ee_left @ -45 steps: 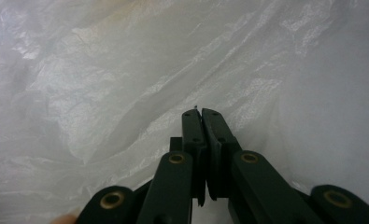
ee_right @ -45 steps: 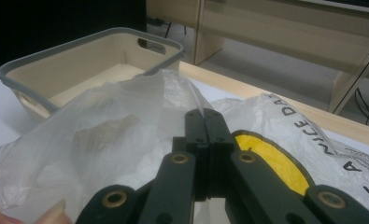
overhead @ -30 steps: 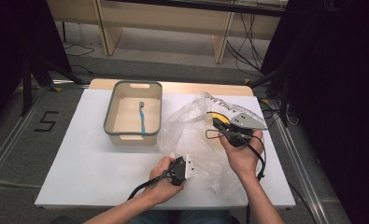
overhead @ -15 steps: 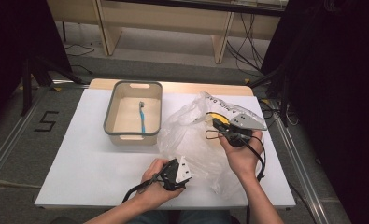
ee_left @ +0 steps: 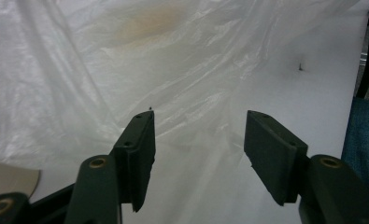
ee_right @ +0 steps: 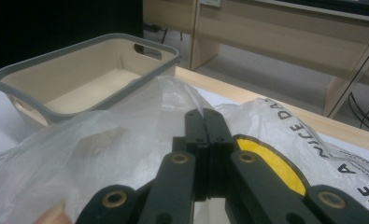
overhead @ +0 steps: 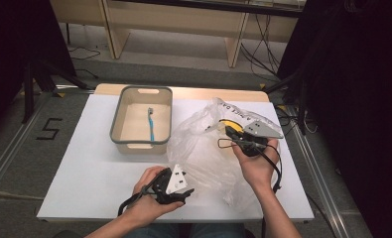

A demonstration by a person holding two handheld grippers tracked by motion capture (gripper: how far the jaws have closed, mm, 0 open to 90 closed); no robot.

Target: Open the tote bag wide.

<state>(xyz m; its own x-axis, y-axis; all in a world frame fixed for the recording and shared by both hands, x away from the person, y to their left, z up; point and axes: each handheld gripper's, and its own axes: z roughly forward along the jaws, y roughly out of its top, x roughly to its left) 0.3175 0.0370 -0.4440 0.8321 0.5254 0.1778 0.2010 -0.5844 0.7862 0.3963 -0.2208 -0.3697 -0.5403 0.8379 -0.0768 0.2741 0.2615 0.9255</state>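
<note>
A crumpled clear plastic bag (overhead: 203,148) with a yellow print lies on the white table (overhead: 84,168), right of centre. My right gripper (overhead: 228,130) is shut on the bag's upper edge; in the right gripper view its jaws (ee_right: 204,114) are pressed together with film (ee_right: 102,144) draped around them. My left gripper (overhead: 186,193) sits at the bag's near left edge. Its jaws have just been opening and now stand apart (ee_left: 198,126) with nothing between them, the bag's film (ee_left: 173,70) lying just beyond the fingertips.
A beige basket with a grey rim (overhead: 118,126) stands at the back left of the table, also in the right gripper view (ee_right: 56,56). A blue toothbrush (overhead: 151,124) lies inside it. Wooden shelving and cables are beyond the table's far edge.
The left gripper's jaws have opened and let go of the bag's near edge, and the hand has drawn slightly left, away from the bag. The right gripper has stayed put.
</note>
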